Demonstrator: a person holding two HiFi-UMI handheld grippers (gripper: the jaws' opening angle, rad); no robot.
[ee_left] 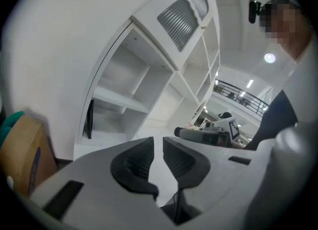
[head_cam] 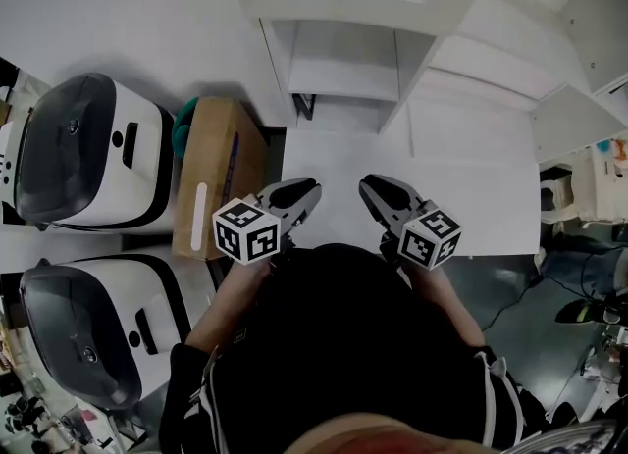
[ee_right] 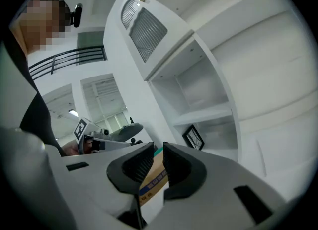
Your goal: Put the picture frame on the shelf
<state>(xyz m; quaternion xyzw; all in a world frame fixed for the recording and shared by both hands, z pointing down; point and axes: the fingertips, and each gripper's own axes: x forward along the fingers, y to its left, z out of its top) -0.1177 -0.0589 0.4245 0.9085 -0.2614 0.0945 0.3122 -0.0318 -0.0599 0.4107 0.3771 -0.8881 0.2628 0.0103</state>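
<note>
Picture frame (ee_right: 193, 137) standing in shelf (ee_right: 203, 115) compartment, left tongs (ee_left: 158, 143) slightly apart, empty, right tongs (ee_right: 158, 149) likewise

White walls (head_cam: 128, 11), dark grey floor (head_cam: 510, 290), seemingly a railed balcony (ee_left: 238, 92) overhead.

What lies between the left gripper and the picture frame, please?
Only bare white surface separates the left gripper from the picture frame, as the head view shows.

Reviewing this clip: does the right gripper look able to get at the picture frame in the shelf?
Probably yes. The picture frame stands in the open lower compartment of the shelf, nothing stands between it and the right gripper, and its fingers are empty.
</note>
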